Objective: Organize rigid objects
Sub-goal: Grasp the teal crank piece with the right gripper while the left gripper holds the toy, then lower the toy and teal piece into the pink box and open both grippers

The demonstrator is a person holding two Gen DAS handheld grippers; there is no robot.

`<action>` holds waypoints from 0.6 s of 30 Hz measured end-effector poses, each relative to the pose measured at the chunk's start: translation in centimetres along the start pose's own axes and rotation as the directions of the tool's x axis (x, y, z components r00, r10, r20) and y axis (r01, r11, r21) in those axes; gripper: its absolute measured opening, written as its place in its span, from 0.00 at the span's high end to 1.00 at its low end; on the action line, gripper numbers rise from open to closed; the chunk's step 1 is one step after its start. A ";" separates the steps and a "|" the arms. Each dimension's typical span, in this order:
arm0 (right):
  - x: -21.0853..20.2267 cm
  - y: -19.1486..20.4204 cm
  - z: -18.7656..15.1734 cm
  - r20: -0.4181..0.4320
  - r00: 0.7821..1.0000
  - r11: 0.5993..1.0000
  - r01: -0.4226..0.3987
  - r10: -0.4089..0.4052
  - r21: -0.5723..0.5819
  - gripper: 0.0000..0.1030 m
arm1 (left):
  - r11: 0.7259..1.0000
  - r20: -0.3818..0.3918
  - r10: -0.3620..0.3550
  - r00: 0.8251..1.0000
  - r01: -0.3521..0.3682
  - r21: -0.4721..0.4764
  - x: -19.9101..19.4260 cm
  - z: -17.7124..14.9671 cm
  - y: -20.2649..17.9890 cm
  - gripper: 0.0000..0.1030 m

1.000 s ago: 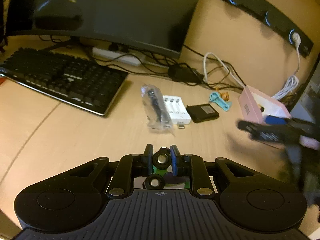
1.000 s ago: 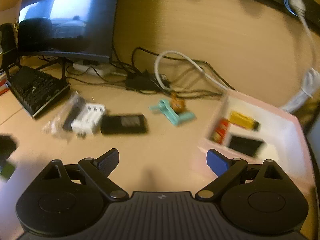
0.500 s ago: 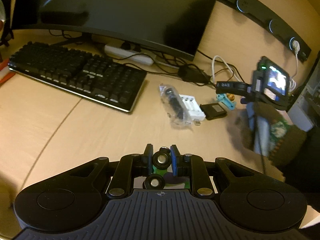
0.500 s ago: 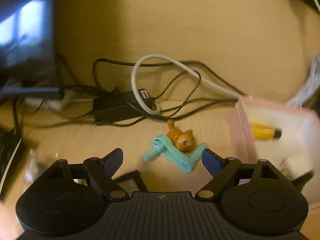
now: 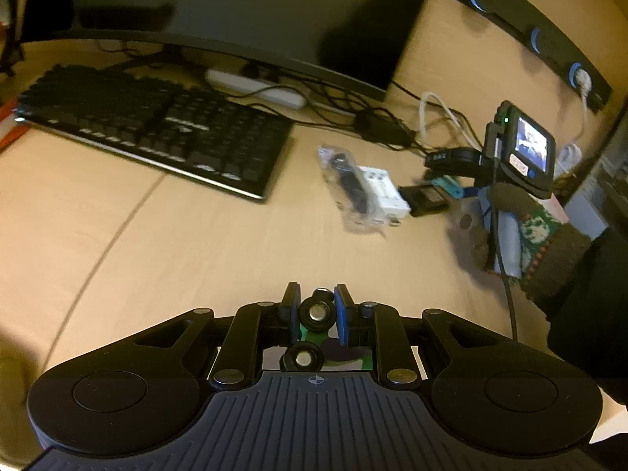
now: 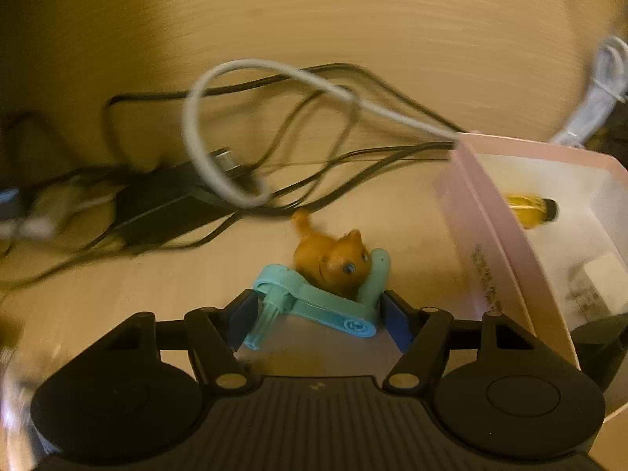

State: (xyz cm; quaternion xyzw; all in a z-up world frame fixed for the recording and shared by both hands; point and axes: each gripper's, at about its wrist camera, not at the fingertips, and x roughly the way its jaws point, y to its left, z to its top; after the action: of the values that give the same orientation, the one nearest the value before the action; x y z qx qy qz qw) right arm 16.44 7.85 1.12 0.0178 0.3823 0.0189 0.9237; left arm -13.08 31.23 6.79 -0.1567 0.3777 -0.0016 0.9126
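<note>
My left gripper (image 5: 316,308) is shut on a small black roller part (image 5: 317,313) with a green piece behind it, held above the desk. My right gripper (image 6: 318,312) is open, low on the desk, its blue pads either side of a teal plastic bracket (image 6: 314,302). A small orange cat figure (image 6: 333,255) lies against the bracket. The pink box (image 6: 494,212) stands just right of it, with a yellow item (image 6: 526,208) inside. In the left wrist view a clear bag with a black part (image 5: 345,180), a white charger (image 5: 382,192) and a black pack (image 5: 426,198) lie mid-desk.
A black keyboard (image 5: 157,125) and a monitor (image 5: 235,11) fill the left and back. A power adapter (image 6: 165,204) and tangled cables (image 6: 298,125) lie behind the bracket by the wall. The right hand with its device (image 5: 522,157) is at the right.
My right gripper has dropped forward and down onto the teal bracket, and its jaws have narrowed around it. My left gripper has drifted back and left, still holding the roller part.
</note>
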 end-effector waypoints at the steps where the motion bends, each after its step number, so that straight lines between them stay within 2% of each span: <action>1: -0.9 -0.2 -0.4 0.001 1.000 0.999 -0.026 0.026 -0.020 0.33 | 1.000 -0.004 -0.015 1.000 0.015 0.011 0.2 0.0 -0.3 0.79; 5: -6.4 -2.1 -2.0 -0.005 0.986 0.985 -0.169 0.169 -0.040 0.33 | 0.994 -0.045 -0.095 0.995 0.097 0.047 1.8 0.2 -2.2 0.80; 8: -11.5 -3.6 -3.5 0.020 0.978 0.973 -0.203 0.206 -0.112 0.33 | 0.981 -0.090 -0.165 0.982 0.173 0.089 3.2 0.4 -4.5 0.79; 11: -16.1 -5.9 -5.3 0.051 0.981 0.966 -0.173 0.186 -0.192 0.33 | 0.953 -0.146 -0.234 0.961 0.257 0.162 4.2 0.5 -7.8 0.79; 13: -18.8 -7.9 -6.4 0.075 0.987 0.966 -0.124 0.145 -0.229 0.33 | 0.925 -0.192 -0.276 0.942 0.314 0.214 4.9 0.4 -10.4 0.79; 15: -21.0 -10.1 -7.6 0.102 0.990 0.967 -0.075 0.102 -0.242 0.33 | 0.894 -0.224 -0.320 0.921 0.372 0.251 5.7 0.2 -12.6 0.79; 18: -23.2 -13.6 -9.2 0.116 0.993 0.977 0.002 0.023 -0.211 0.33 | 0.874 -0.286 -0.332 0.899 0.407 0.265 7.4 0.0 -16.4 0.79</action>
State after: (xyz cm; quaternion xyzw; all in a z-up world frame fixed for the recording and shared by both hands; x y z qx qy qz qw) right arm -6.18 -6.64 10.34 -0.0772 0.3231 0.0629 0.9411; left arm -5.93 14.78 6.43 -0.0760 0.4391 -0.2563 0.8578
